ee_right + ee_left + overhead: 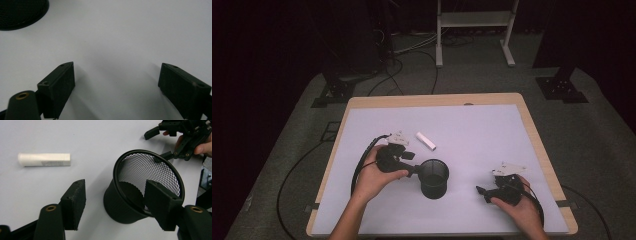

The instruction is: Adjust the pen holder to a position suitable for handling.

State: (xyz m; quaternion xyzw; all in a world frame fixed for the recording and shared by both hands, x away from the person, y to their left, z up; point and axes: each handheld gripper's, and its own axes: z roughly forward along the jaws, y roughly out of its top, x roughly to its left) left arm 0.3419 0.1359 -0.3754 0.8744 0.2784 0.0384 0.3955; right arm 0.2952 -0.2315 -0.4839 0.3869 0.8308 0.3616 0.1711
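Observation:
A black mesh cup [434, 178] stands upright on the white table top [477, 130], near its front middle. My left gripper [416, 170] is at the cup's left rim and is open. In the left gripper view the cup [147, 185] sits between the spread jaws, one pad over its mouth and the other outside its wall, neither pressing. A white tube [425, 141] lies flat behind the cup, apart from it [44, 159]. My right gripper [480, 192] rests to the cup's right, open, with bare table between its jaws [117, 72]. The cup's base [20, 12] shows at the upper left of that view.
The table's wooden edge [539, 145] frames the white top. Cables [362, 160] trail from both grippers over the table's sides. Beyond the table, on the grey floor, stand a white frame [474, 30] and black stands [562, 87].

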